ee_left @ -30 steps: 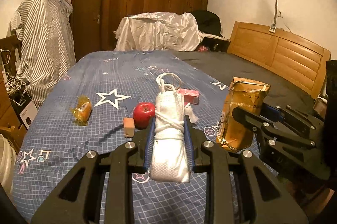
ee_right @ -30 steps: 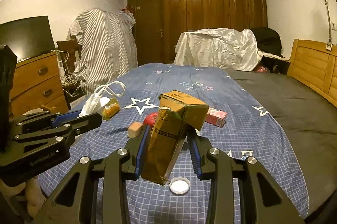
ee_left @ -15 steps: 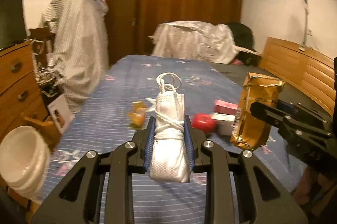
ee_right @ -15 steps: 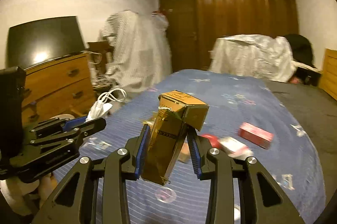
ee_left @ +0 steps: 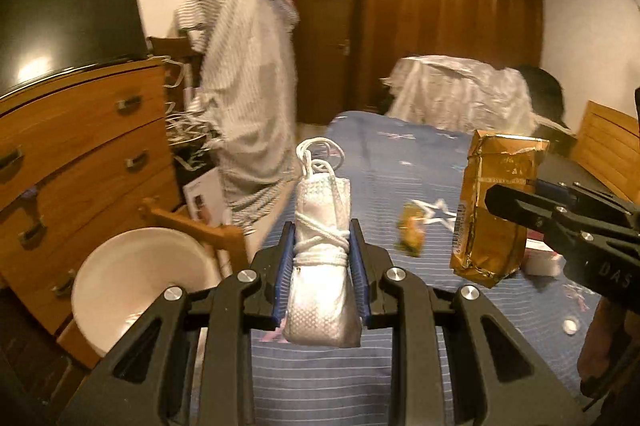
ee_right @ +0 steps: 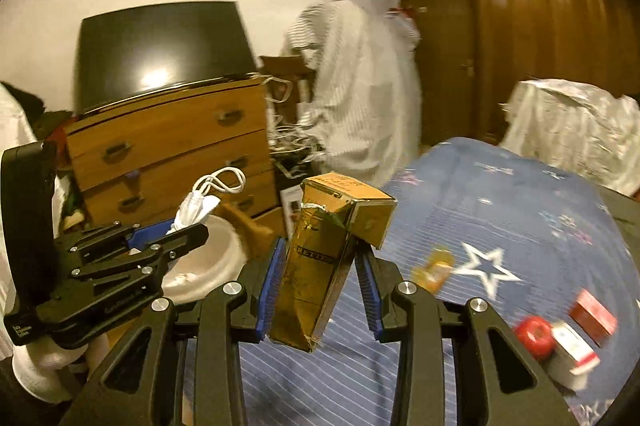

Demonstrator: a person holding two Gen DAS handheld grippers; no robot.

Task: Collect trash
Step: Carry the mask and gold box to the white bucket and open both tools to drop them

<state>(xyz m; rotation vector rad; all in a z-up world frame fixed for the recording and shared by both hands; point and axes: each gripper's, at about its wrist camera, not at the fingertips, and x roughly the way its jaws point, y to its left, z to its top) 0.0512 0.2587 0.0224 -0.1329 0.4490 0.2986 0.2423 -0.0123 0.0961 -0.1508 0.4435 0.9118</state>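
Observation:
My left gripper (ee_left: 322, 238) is shut on a rolled white cloth bundle (ee_left: 322, 266) tied with white cord, held in the air over the bed's left edge. My right gripper (ee_right: 320, 258) is shut on a crumpled gold carton (ee_right: 320, 266) with its flap torn open. In the left wrist view the gold carton (ee_left: 492, 214) hangs at the right in the other gripper (ee_left: 560, 222). In the right wrist view the white bundle (ee_right: 196, 208) shows at the left in the left gripper (ee_right: 160, 242). A white round bin (ee_left: 136, 282) stands on the floor, low at the left beside the bed.
On the blue star bedspread (ee_right: 520, 210) lie a yellow wrapper (ee_right: 434, 268), a red apple (ee_right: 534, 332), a red box (ee_right: 592, 312) and a white-red box (ee_right: 572, 350). A wooden dresser (ee_left: 80, 146) with a dark screen (ee_right: 160, 50) stands left. A small white cap (ee_left: 570, 326) rests on the bed.
Both views have swung left from the middle of the bed toward the dresser and the white bin. Both grippers keep their hold on the bundle and the carton.

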